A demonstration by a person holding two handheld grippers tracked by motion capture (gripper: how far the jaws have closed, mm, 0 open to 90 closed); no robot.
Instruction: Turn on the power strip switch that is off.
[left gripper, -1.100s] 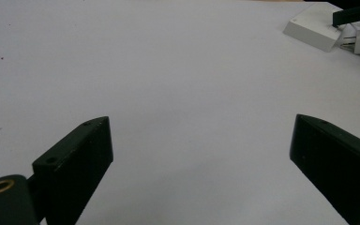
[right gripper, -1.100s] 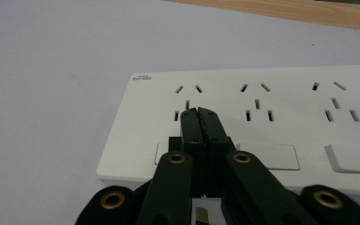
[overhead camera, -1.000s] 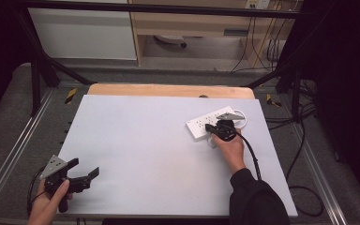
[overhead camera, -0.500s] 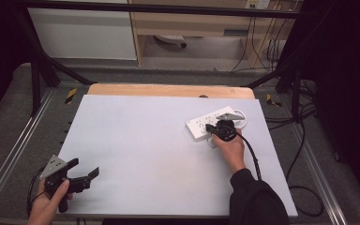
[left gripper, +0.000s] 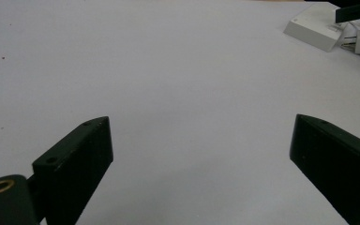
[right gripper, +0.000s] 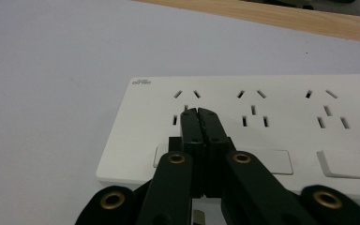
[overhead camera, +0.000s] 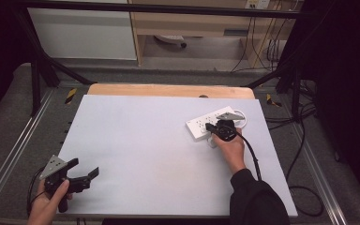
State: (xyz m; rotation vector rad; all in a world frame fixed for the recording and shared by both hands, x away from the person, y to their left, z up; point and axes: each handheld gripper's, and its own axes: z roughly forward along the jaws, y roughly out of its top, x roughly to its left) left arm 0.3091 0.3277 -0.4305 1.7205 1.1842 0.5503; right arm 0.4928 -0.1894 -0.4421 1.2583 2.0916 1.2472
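Hovering unchanged from a second ago, the right gripper [overhead camera: 211, 126] holds its fingers pressed together over the white power strip [overhead camera: 205, 124] at the surface's [overhead camera: 145, 140] far right; its small grey logo is unreadable. The left gripper [overhead camera: 85, 171], fingers spread wide, stays near-left.

Looks like a lab / test rig, not a home. My counter [overhead camera: 168, 154] is a bare white sheet w/ a wood edge at the far side, boxed in by a black frame [overhead camera: 42, 70]; cables [overhead camera: 262, 47] hang far right, grey floor [overhead camera: 9, 108] around.
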